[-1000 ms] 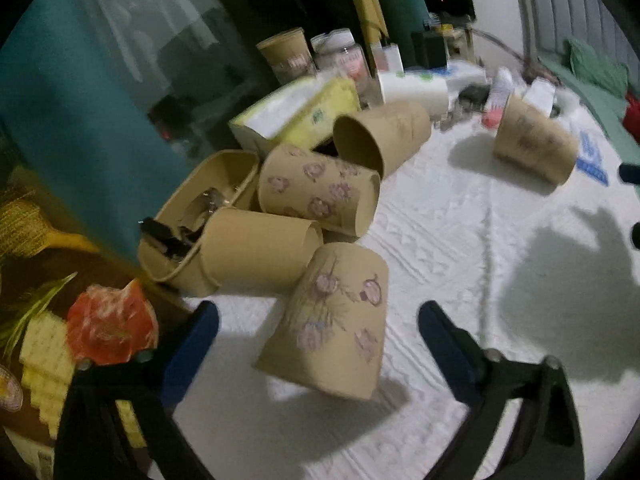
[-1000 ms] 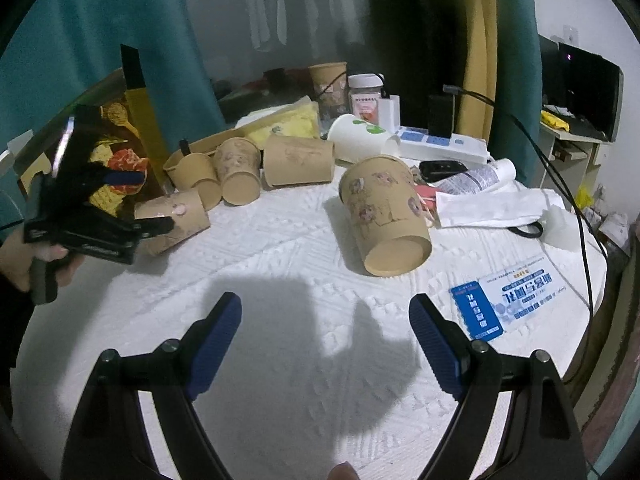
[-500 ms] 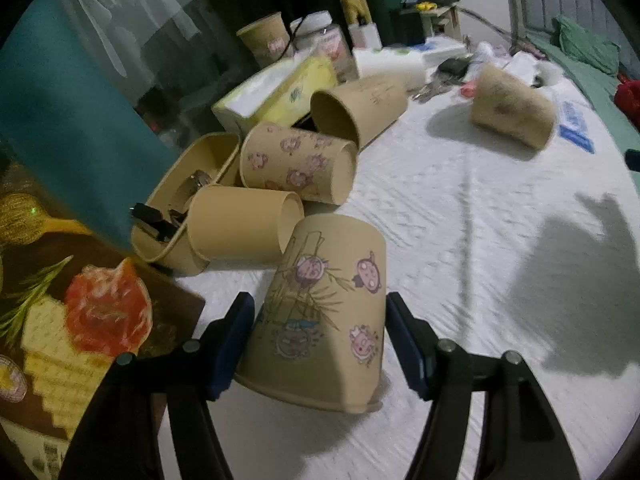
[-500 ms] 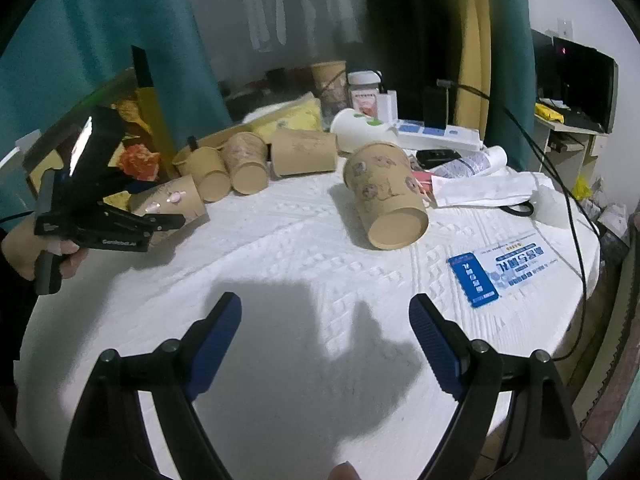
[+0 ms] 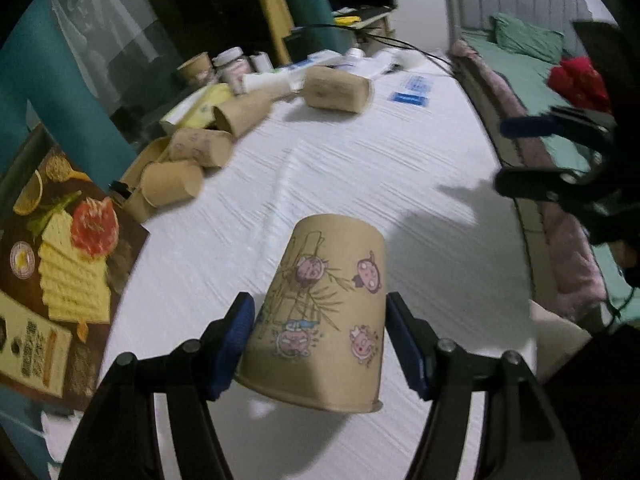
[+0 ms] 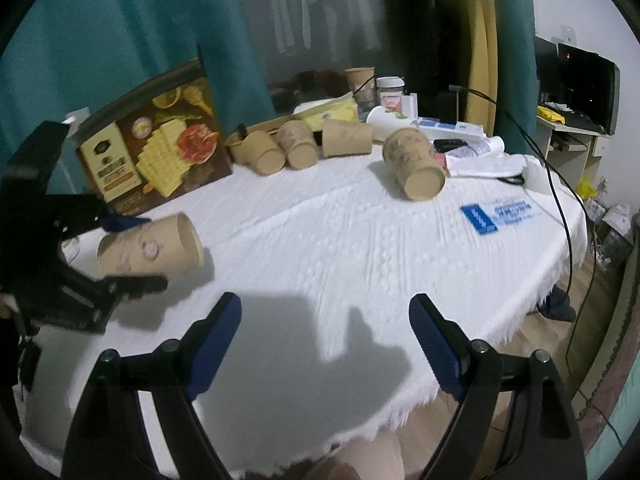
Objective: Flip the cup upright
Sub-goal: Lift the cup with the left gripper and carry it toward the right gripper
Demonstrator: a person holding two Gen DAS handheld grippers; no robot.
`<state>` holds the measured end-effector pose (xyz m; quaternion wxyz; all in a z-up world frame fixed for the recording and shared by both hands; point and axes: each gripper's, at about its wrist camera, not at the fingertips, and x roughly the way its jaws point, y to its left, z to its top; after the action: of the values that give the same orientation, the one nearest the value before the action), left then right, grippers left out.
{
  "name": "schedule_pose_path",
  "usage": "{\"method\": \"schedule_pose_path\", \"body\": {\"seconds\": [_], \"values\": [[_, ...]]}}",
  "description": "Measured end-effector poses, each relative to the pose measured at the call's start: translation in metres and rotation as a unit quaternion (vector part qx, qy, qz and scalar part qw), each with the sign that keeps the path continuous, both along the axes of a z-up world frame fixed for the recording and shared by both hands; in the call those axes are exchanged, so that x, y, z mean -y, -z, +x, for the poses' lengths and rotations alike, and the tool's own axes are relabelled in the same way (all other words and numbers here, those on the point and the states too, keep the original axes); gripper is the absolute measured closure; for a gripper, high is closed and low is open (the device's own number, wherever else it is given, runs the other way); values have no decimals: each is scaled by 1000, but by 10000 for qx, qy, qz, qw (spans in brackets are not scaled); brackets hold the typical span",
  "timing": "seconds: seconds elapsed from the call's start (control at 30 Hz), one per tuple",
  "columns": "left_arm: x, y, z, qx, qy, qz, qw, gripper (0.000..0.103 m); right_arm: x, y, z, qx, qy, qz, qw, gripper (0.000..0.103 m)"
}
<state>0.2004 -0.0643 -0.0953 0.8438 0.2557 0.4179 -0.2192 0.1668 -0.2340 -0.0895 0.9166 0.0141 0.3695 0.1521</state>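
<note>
Left wrist view: my left claw (image 5: pixel 318 344) pinches the brown paper cup printed with pink cartoon pigs (image 5: pixel 320 312) low in the frame, its pads on both sides near the rim. I judge it lifted clear of the white-clothed desk (image 5: pixel 360 168), lying sideways. My right claw (image 6: pixel 325 342) stands spread, holding nothing. Next I would roll the wrist, mouth upward, then set it down.

Matt brown paper cup (image 5: pixel 324 312) w/ printed cartoons, white textured cloth tablecloth (image 5: pixel 360 168) — glossy cardboard box (image 6: pixel 160 148).
</note>
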Motion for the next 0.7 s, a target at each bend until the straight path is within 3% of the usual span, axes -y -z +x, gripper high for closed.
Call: {"method": "schedule_pose_path", "body": {"seconds": [0.27, 0.6, 0.7], "values": [[16, 24, -61, -296, 159, 17, 9994, 36, 2, 12, -52, -112, -158, -23, 9998, 19], [11, 38, -55, -489, -109, 6, 9987, 33, 4, 21, -45, -189, -450, -242, 9985, 19], [7, 38, -52, -556, -197, -172, 9981, 22, 1, 21, -39, -246, -622, -248, 9975, 19]]}}
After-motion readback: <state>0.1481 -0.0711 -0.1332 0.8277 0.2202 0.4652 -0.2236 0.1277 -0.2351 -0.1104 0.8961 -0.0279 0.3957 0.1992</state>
